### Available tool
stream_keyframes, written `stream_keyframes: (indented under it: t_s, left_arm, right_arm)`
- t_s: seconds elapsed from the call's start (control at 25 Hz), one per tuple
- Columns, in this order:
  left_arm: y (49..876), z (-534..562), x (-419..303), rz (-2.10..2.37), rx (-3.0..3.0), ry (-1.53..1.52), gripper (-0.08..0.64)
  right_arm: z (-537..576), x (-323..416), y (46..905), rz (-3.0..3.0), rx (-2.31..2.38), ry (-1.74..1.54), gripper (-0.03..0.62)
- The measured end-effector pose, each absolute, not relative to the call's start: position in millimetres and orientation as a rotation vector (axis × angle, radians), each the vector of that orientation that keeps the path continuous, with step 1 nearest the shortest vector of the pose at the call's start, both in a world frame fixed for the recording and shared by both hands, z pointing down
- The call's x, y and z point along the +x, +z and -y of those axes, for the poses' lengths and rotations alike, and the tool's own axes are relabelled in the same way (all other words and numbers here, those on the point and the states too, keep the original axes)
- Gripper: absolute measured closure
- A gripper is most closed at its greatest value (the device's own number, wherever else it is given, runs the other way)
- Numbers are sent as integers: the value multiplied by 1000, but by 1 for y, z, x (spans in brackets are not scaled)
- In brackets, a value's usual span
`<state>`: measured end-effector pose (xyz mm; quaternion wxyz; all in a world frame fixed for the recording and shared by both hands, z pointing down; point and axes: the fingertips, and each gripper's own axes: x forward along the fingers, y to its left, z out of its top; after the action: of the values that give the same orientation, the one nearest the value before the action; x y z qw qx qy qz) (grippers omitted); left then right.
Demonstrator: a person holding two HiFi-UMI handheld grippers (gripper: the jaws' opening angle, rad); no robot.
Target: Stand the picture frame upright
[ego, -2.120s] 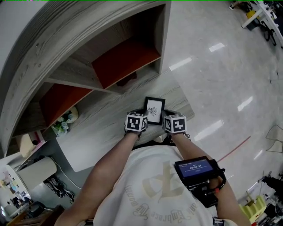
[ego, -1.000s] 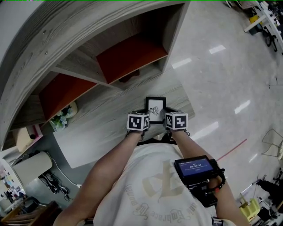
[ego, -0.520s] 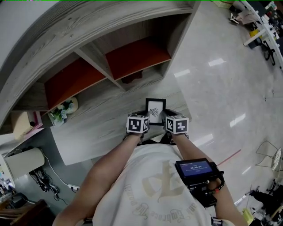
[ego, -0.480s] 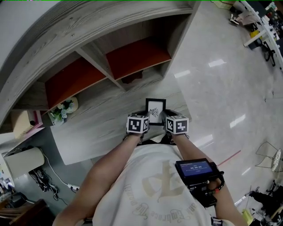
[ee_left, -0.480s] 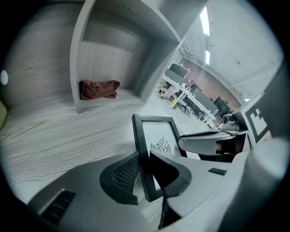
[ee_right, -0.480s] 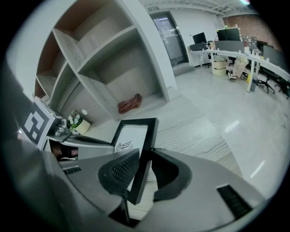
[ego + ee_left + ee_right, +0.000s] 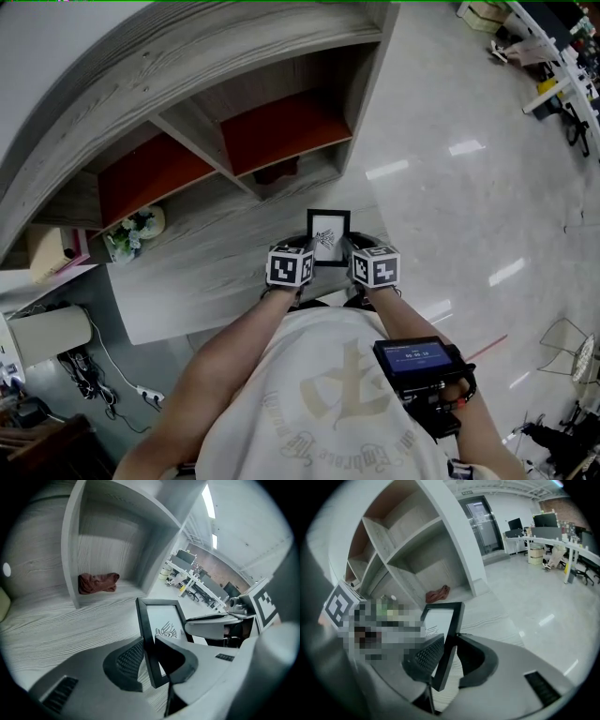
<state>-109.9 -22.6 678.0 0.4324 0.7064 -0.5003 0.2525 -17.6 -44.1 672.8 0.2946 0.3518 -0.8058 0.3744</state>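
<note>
A small black picture frame [image 7: 328,236] with a white print is held over the grey wood-grain tabletop [image 7: 206,272], tilted up toward me. My left gripper [image 7: 307,255] is shut on the frame's left edge [image 7: 146,639]; its pads clamp the black rail. My right gripper [image 7: 349,255] is shut on the frame's right edge [image 7: 449,648] in the same way. In the left gripper view the right gripper [image 7: 213,625] shows just beyond the frame. The frame's lower edge is hidden behind the marker cubes in the head view.
A grey shelf unit [image 7: 187,84] with red-backed compartments stands behind the table; a reddish cloth [image 7: 97,582] lies in its open cubby. A small plant [image 7: 131,234] sits at the table's left. Glossy floor [image 7: 469,206] lies to the right, past the table's edge.
Both grippers have lifted the frame a little and tipped it more upright. The head view has shifted, showing more of the shelf's left side.
</note>
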Motion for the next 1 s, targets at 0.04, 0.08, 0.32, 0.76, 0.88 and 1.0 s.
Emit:
stream_keyframes:
  t_s: [0.04,0.08,0.32,0.76,0.88,1.0]
  left_arm:
    - [677,26,-107,1254,1755,624,471]
    - [676,29,-105,1261,1750,617,471]
    - [671,48,-87,1308,1732,587,469]
    - [671,80,-63,1374,1672,565,469]
    - [670,88,-59,1398,1654,551,469]
    - [668,98,-58,1429,1644,546,469]
  right_arm:
    - [48,-15,671,2152,927,990,502]
    - [52,-13,670,2159,916,984,502]
    - [77,3,664,2203,855,933,502]
    - [117,23,666,2244,745,875,502]
    - [127,26,666,2257,714,840,502]
    - [139,27,664,2277,691,784,502]
